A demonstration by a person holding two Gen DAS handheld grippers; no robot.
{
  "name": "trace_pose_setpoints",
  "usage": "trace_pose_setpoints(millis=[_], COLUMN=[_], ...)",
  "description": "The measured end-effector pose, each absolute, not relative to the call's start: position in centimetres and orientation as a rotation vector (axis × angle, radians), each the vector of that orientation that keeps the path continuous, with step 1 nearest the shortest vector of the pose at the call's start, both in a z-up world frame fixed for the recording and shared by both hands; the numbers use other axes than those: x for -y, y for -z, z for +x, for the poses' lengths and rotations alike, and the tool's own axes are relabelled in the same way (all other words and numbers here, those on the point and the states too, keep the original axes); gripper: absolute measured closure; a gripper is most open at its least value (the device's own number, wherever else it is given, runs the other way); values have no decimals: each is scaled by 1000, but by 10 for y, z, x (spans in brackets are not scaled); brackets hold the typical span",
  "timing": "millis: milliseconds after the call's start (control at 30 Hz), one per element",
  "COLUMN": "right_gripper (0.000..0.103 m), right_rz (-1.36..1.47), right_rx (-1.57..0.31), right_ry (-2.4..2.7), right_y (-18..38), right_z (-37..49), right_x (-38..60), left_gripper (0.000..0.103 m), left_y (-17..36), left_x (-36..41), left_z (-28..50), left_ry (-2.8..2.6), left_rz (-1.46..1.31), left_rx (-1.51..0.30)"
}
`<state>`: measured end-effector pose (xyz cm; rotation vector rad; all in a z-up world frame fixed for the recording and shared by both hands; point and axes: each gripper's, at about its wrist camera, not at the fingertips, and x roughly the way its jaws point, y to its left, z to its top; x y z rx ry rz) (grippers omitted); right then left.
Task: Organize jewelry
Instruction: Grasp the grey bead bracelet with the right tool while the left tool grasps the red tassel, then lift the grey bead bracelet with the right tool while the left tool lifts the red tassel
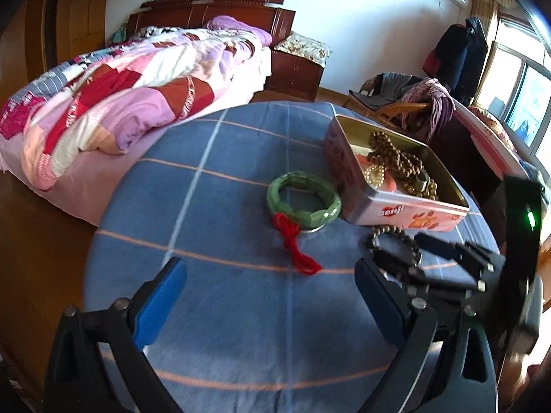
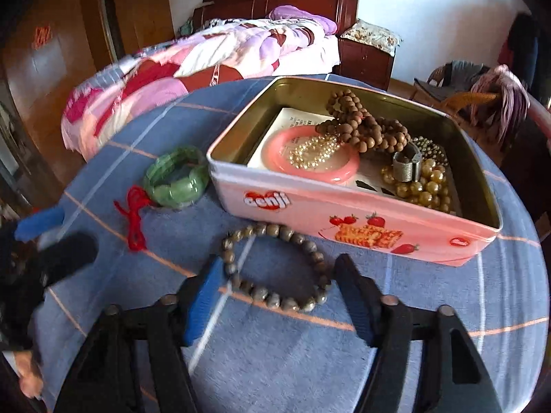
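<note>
The jaws of the right gripper (image 2: 275,296) stand apart on either side of a dark bead bracelet (image 2: 275,268), its blue pads flanking the ring of beads without pressing on it; nothing is held. The bracelet lies flat on the blue checked tablecloth (image 2: 275,361), its near arc between the fingertips and its far arc just short of the pink biscuit tin (image 2: 344,220).

The tin sits open directly beyond the right jaws. Inside lie a pink bangle (image 2: 311,158) with a small string of pale pearls (image 2: 311,153) resting in its ring, a heap of brown wooden beads (image 2: 358,124) behind it, a silver metal cuff (image 2: 408,163) and larger golden pearls (image 2: 423,189) toward the right end.

To the left of those jaws and farther off, a green jade bangle (image 2: 175,180) rests on the cloth beside the tin's left end, a red cord (image 2: 134,216) trailing from it toward the viewer.

The left gripper (image 1: 272,303) hangs wide open above bare cloth, empty. Seen from it, the green bangle and red cord lie just ahead of its fingertips, the tin ahead and to the right, and the right gripper reaches in from the right over the bead bracelet.

Beyond the table stands a bed (image 1: 137,79) with a pink and red patchwork quilt, a dark wooden nightstand (image 1: 292,72) and a wicker chair (image 1: 406,106) draped with clothing.
</note>
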<state>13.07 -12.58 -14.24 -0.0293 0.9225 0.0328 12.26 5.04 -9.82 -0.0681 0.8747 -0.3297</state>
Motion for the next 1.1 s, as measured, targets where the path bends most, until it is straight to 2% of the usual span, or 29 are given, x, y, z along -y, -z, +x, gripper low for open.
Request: trace_pose_setpoints(millis=[33,100,133,167,200,367,433,500,600,700,1100], right_gripper=[62,79,86,86,86,87,87,87,87,87,87], right_rz=[-30,-20,-7,18,60,232,259,277,285,297,309], right_rx=[-921,-922,-923,-924,-923,-878,-853,-832,-794,-780,-737], right_ry=[-45,-47,-50,-55,-68,-110,-119,-124,-122,-127,-88], right_y=[142,140,139,139,139,132,126,120,109,103,92], right_z=[129,124,121,120,117,101,94,88,80,76,49], right_x=[125,129,133,137,144,171,174,174,171,168,170], left_gripper=[7,28,32,39,41,44,56,79,91,95,96], left_y=[99,102,106,108,111,115,115,115,116,116,94], left_x=[-48,-42,-37,-34,-31,-25,-24,-22,-26,-30,-38], left_z=[126,132,136,138,140,142,143,144,147,145,99], left_ry=[331,337,337,336,336,331,322,312,326,344,431], left_rz=[-72,-73,-58,-47,-38,-42,-30,-15,-40,-65,-82], left_rx=[-881,-898,-919,-933,-949,-953,-950,-953,-957,-961,-879])
